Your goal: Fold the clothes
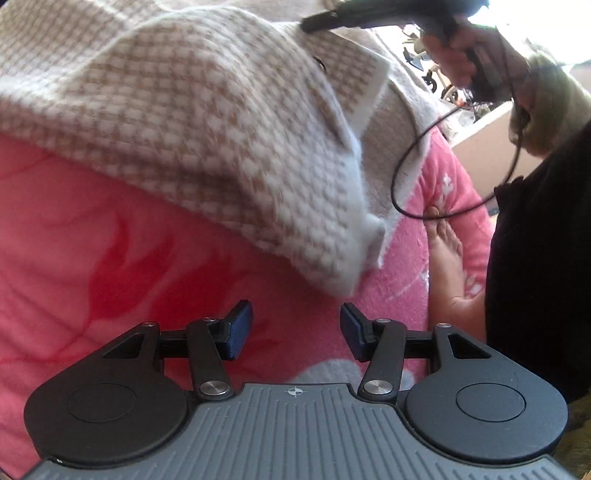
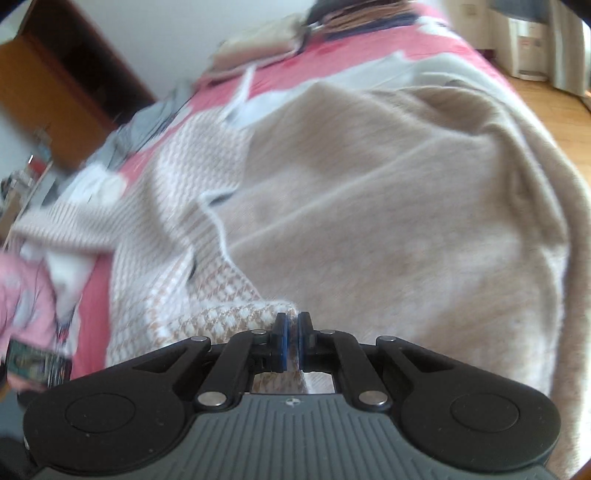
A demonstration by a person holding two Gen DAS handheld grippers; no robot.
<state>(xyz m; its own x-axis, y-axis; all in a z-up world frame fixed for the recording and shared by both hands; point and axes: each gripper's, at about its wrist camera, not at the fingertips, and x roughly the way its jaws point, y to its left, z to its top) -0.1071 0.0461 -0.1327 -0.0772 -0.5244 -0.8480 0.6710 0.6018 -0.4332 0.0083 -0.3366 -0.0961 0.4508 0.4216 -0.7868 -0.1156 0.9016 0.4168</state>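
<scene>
Here, in the left wrist view, the left gripper (image 1: 296, 330) hung with its jaws apart and nothing between them, just below the drooping houndstooth corner of the beige sweater (image 1: 207, 140), over the pink bedspread (image 1: 110, 258). Up top, the right gripper (image 1: 308, 23) pinched the garment's raised edge. In the right wrist view, the right gripper (image 2: 291, 341) sat clamped together on a fold of the sweater (image 2: 388, 221), whose plain side spread across the bed. To do this step well, I judged the left should take the hanging corner level with the right, so the 2 grips could carry 1 straight edge over without twisting the knit.
</scene>
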